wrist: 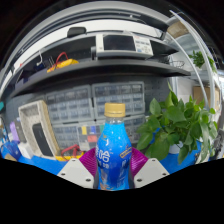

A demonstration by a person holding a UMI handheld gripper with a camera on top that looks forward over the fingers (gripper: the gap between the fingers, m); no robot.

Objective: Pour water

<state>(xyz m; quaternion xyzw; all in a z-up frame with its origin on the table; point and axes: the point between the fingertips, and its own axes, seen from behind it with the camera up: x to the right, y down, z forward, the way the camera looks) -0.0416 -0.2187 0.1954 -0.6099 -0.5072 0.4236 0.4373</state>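
While there's plenty of clutter in the room, only one bottle (114,150) is showing in the gripper view: a blue one with a yellowish cap and a label with white and pink on it. It's standing upright right between the two fingers, and the magenta pads (90,161) are pressing in on its sides, so the gripper (113,172) is clamping the bottle rather than just sitting around it. The gripper is pointing level, straight ahead into the room, with the bottle rising up the middle and blocking some of what's behind it. Just beside it on the right, one leafy green plant (176,125) is sitting close. Behind both, a set of small plastic drawers (88,103) is sitting under a dark shelf (100,70) that's carrying boxes and gear I can't make out. Off to the left, a beige boxy thing (38,128) is leaning at a tilt.
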